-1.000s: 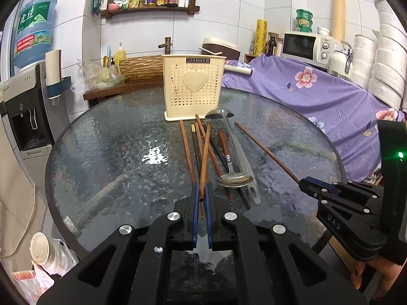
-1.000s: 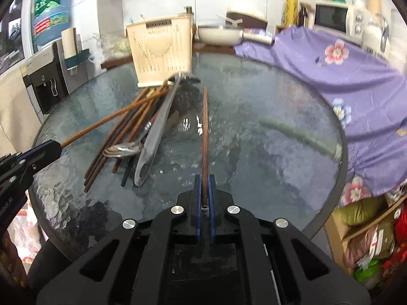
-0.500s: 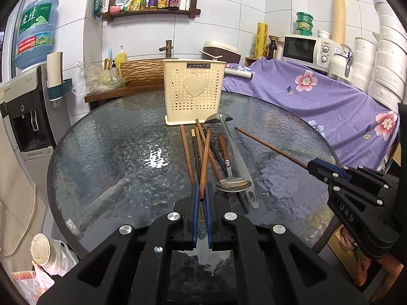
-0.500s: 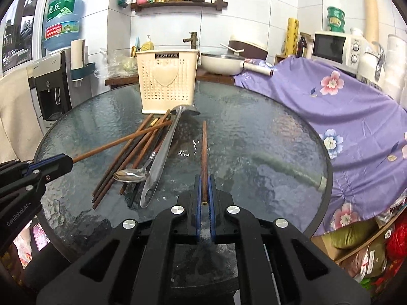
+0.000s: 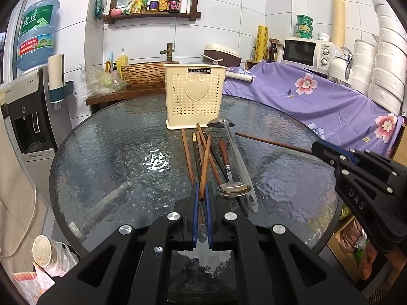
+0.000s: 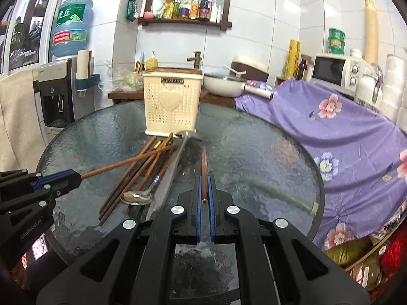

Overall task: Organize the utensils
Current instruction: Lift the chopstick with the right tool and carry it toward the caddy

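A round, dark, rippled-glass table (image 5: 106,152) fills a tiled kitchen corner.

The left gripper (image 5: 201,193) is clenched on the near end of one brown chopstick (image 5: 205,165), which runs straight ahead of its jaws over the heap. The right gripper (image 6: 204,185) is likewise clamped on a second chopstick (image 6: 204,170), which points forward from its jaws toward the cream holder (image 5: 194,96); seen from the left wrist camera, that stick slants above the glass, apart from the rest.

The loose pile of chopsticks (image 5: 195,150) lies just ahead of the left jaws and to the left of the right jaws. A metal spoon (image 5: 232,186) rests on it with its bowl just right of the left fingertips, and a long clear-handled ladle (image 5: 237,162) runs beside it, its bowl near the holder's foot. The perforated holder, marked with a heart, stands upright beyond the pile, straight ahead of both jaws, with the spoon, ladle and sticks lying between.

Farther out: a purple flowered cloth (image 5: 318,96) to the right, a microwave (image 5: 305,52) behind it, a water dispenser (image 5: 28,106) to the left, and a bottle shelf (image 5: 155,2) on the wall.
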{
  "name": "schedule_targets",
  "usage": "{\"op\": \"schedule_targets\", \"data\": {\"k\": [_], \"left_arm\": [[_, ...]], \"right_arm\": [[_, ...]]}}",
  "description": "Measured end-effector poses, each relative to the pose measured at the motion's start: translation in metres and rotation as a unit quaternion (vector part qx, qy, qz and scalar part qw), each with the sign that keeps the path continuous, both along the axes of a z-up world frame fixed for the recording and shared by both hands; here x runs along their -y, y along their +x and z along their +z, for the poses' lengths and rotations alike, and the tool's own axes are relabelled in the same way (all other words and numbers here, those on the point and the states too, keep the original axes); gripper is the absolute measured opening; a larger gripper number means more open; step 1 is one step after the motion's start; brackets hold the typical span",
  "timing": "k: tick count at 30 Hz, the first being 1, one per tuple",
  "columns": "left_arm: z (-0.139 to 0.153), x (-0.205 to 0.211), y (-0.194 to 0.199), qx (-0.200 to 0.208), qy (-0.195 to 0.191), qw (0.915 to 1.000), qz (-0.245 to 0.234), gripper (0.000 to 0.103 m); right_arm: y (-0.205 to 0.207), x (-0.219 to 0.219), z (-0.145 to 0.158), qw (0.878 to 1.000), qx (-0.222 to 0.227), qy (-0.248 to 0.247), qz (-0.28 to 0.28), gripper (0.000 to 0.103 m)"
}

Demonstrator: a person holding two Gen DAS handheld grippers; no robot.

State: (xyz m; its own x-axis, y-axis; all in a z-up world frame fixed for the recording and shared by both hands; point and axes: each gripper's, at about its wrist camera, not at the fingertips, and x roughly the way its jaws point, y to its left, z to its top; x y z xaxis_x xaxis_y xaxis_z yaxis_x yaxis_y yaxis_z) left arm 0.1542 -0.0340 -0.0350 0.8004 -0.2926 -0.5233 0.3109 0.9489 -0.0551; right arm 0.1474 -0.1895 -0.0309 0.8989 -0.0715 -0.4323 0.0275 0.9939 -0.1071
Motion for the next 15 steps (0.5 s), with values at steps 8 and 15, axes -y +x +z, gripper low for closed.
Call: {"op": "schedule_targets", "data": {"k": [8,15], "left_arm": [[0.006,0.000,0.001,0.007,-0.001,1.0000,-0.001,0.005],[0.016,-0.003,0.002,0.017,0.000,0.9999,-0.002,0.005]], "right_arm": [[0.003,-0.004,0.019,0.999,0.033,-0.008,0.009,0.005],[0.007,-0.007,0.034,0.998,0.054,-0.016,0.017,0.005]]}}
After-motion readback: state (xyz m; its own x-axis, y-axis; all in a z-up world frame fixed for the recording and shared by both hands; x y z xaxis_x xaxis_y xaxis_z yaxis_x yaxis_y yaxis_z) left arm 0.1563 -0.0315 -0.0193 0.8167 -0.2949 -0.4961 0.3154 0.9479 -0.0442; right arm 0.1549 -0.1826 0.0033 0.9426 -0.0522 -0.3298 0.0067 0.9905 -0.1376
